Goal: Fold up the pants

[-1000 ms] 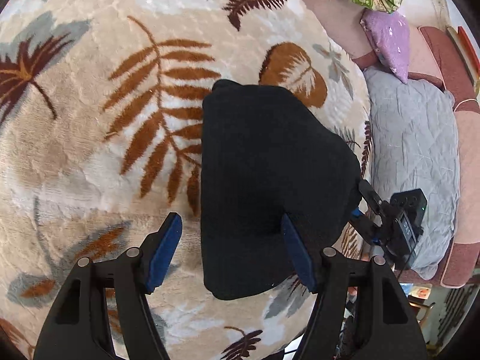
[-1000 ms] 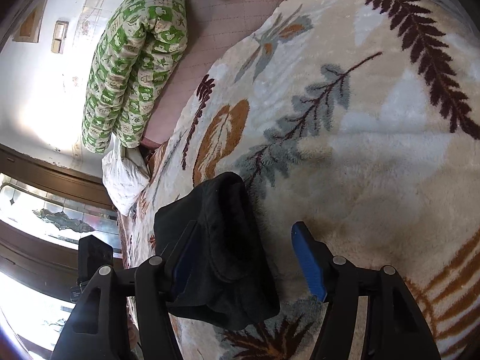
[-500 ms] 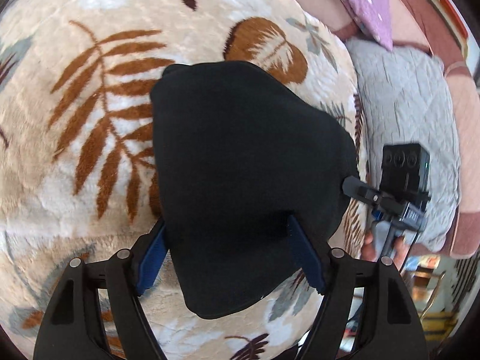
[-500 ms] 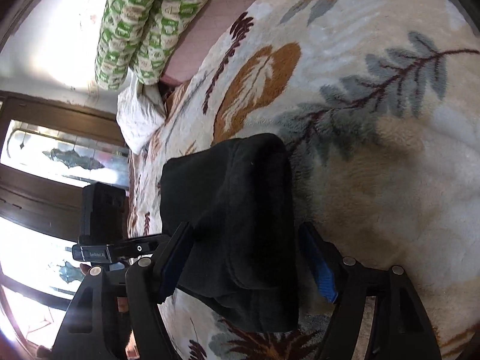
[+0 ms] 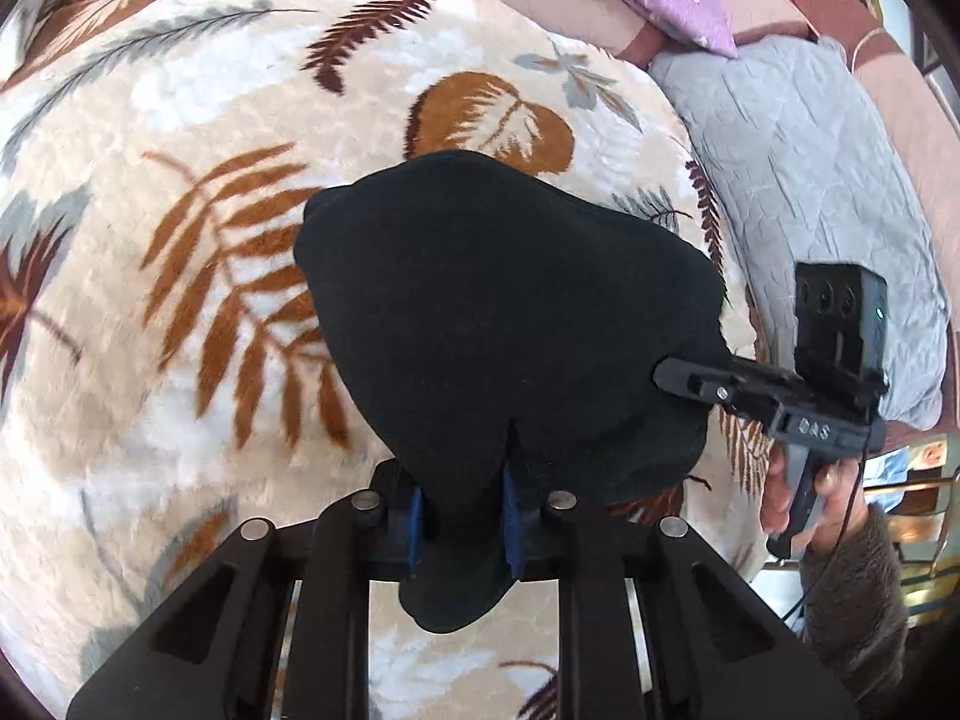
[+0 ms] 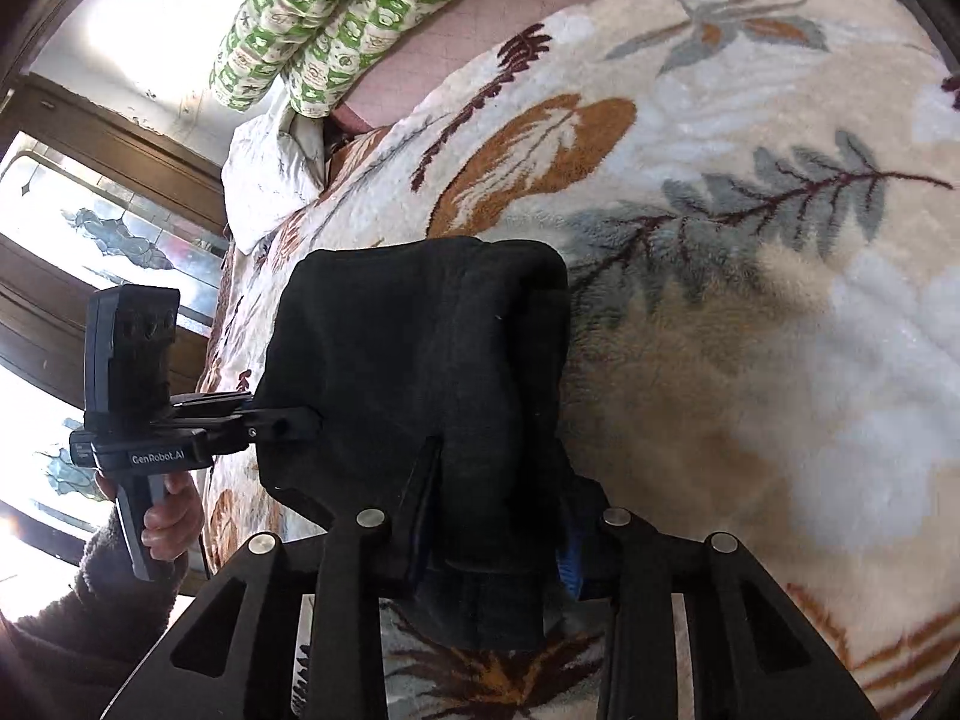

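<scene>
Both claws now pinch the pants [image 5: 498, 312], seemingly lifted.

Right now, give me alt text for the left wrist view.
The left hand-held gripper is shut on the near edge of the folded black pants on a leaf-patterned blanket. The right hand-held gripper grips their right side.

On the body of the left hand-held gripper [image 6: 288, 423], seen from the right wrist camera, white letters read "GenRobot.AI". A small white label beside it is too small to read. On the right hand-held gripper [image 5: 678, 375], the embossed mark is not clearly legible.
</scene>
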Demonstrator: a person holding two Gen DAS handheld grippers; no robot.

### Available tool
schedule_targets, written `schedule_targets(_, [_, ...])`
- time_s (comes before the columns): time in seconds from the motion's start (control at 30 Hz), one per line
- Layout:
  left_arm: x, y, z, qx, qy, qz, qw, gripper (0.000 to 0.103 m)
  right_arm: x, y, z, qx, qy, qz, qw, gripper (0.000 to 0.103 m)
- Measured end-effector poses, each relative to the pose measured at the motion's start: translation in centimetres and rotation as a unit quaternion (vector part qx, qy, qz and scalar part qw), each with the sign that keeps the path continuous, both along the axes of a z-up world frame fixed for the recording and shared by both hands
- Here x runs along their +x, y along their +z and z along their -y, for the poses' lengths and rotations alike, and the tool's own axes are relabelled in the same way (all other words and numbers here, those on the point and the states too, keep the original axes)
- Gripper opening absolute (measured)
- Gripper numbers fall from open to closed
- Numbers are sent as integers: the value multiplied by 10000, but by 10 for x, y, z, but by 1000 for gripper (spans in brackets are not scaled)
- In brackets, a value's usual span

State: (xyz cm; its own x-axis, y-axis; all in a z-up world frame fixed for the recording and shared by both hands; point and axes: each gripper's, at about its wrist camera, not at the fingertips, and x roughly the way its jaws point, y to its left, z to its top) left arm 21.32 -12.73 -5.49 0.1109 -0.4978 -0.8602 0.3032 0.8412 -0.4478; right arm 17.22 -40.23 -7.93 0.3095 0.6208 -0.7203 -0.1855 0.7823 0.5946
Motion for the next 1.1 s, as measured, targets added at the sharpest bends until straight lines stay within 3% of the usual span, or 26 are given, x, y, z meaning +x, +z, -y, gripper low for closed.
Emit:
schedule_targets(0.23, [-21,17,-52,-90,237,-13,9997,17,-18,39,-38,-81,188,296,9994,32])
schedule_targets(0.4, [-37,36,-109,44,459,105,9989,17,-32,63,-94,76,362,447,9983,32])
schedule_targets(0.53, [-43,37,-158,305,590,143,9977,17,-39,59,-147,329,415,344,9980,32])
schedule_targets(0.7, [-41,10,-204,504,584,-195,9968,19,-37,24,-206,447,211,-38,9988,32])
schedule_targets(0.8, [-40,-5,-212,628,396,-120,9972,32,-32,6,-221,187,-147,-144,9996,32])
schedule_targets(0.87, [-44,-7,-214,813,276,179,9961,50,-32,1,-224,-53,-396,9,9992,42])
schedule_targets(0.93, [-47,-10,-214,1179,243,524,9913,82,-34,-3,-225,-337,-488,133,9982,55])
schedule_targets(1.1, [-50,-6,-226,1235,562,488,9896,84,-41,2,-212,-400,-566,275,9972,57])
